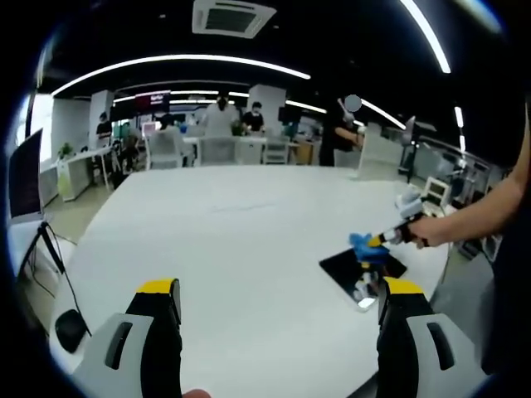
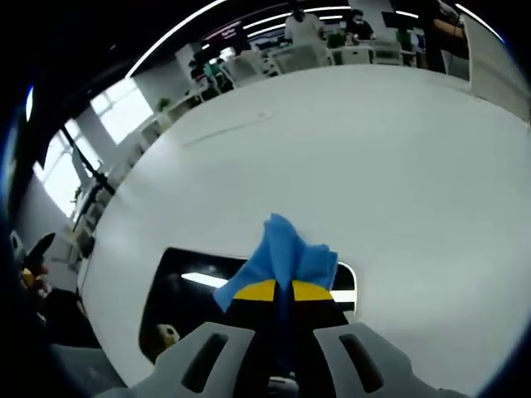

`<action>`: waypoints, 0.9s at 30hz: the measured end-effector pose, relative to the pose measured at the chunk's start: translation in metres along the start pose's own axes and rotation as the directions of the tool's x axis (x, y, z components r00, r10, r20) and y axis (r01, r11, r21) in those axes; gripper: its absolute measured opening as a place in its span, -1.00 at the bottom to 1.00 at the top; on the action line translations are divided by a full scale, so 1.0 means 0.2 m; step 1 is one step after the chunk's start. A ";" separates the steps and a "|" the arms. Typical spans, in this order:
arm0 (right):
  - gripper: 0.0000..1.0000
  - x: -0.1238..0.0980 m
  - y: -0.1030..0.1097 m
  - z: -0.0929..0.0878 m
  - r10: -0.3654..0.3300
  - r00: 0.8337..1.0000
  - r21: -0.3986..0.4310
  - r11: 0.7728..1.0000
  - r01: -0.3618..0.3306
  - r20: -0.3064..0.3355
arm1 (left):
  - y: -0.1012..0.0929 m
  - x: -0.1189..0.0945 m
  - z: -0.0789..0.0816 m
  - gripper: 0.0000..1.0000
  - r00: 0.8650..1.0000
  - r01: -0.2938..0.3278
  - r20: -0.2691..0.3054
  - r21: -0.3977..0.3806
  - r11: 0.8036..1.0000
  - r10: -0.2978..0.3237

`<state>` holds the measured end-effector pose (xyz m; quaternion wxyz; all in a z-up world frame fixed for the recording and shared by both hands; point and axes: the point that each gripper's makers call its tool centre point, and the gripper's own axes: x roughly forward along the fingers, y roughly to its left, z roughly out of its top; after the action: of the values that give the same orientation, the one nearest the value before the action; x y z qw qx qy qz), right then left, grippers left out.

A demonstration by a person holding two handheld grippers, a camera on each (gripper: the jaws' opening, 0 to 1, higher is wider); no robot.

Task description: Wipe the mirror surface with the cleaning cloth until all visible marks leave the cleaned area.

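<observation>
Table [image 1: 249,240], white & big, is sitting in an open office w/ ceiling strip lights. Right claw [image 2: 283,290] is pinching blue cloth [image 2: 282,253] over mirror [image 2: 187,303]; left claw [image 1: 278,303] is gaping wide.

Open-plan office: desks [image 1: 217,149], monitors [image 1: 25,178], strip ceiling lights [image 1: 178,61].

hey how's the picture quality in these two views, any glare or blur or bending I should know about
Left gripper view: fisheye bends the white table edge and ceiling strip lights; the mirror is small and soft. Right gripper view: the mirror reads dark with a bright light reflection; the blue cloth in the right gripper is reasonably sharp; windows at left are blown out.
</observation>
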<state>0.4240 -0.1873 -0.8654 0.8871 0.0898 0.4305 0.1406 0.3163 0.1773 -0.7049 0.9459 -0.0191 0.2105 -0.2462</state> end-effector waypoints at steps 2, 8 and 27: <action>-1.00 0.01 0.02 0.00 0.004 1.000 -0.004 1.000 -0.004 -0.003 | 0.00 0.00 0.00 0.98 1.000 0.003 -0.002 0.006 1.000 -0.003; -1.00 0.02 0.05 0.00 0.009 1.000 -0.014 1.000 -0.009 -0.012 | 0.01 -0.01 -0.02 0.98 1.000 0.000 -0.007 0.000 1.000 0.000; -1.00 0.04 0.10 0.00 0.017 1.000 -0.014 1.000 -0.017 -0.022 | 0.00 0.01 0.00 0.99 1.000 0.011 -0.003 0.006 1.000 -0.011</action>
<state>0.4247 -0.1656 -0.8658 0.8817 0.0859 0.4383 0.1522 0.3178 0.1761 -0.7054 0.9442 -0.0171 0.2111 -0.2522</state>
